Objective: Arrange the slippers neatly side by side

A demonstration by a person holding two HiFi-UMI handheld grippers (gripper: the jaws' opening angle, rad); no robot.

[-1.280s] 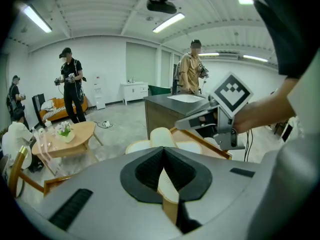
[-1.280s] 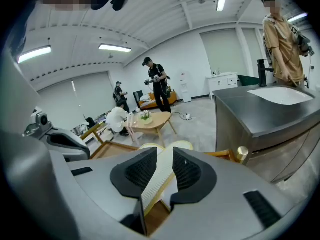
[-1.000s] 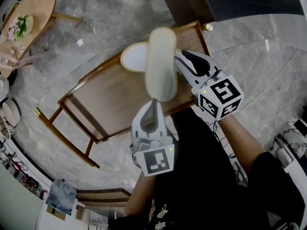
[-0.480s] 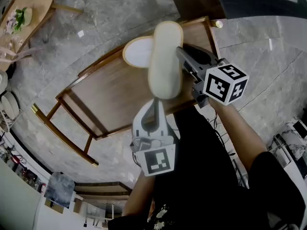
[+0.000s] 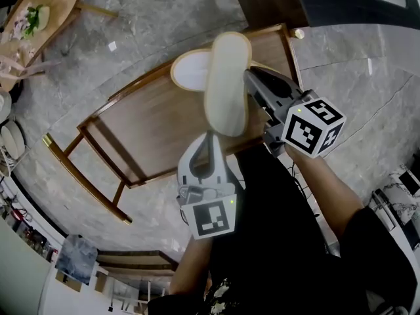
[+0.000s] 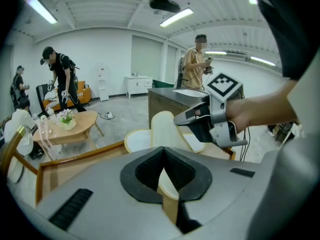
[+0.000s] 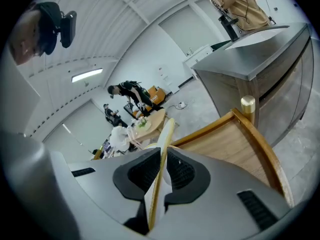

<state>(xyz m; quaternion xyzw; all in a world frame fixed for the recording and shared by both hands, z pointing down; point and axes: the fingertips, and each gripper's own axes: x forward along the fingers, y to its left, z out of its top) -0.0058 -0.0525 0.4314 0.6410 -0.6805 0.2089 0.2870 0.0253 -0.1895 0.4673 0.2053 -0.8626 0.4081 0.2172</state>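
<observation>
Centre of the head view: raised slipper (image 5: 225,87), cream fabric with a ribbed sole turned toward the camera, is held clear above the furniture, long axis running top to bottom of the frame.

Left gripper (image 5: 211,140), grey plastic with a black-and-white marker cube, comes up from lower centre. Its jaws are clamped on the lower end of the raised slipper. In the left gripper view the slipper passes edge-on between the pads, then twists to show its ribbing.

Right gripper (image 5: 252,77), same build, enters from the right. Its jaws have just been closing with the right-hand edge of the same slipper between them. In the right gripper view the thin tan-edged slab is pinched between the pads.

Low wooden table (image 5: 157,130), brown top with a raised rail and brass-coloured corner caps, fills the middle of the frame. It holds one item: second slipper (image 5: 190,71), white insole with a tan rim, lying flat near the upper edge and partly behind the raised slipper.

Upper left: round light-wood table (image 5: 59,5) carrying a small potted plant (image 5: 29,21). Grey marbled floor (image 5: 151,18) surrounds both tables.
</observation>
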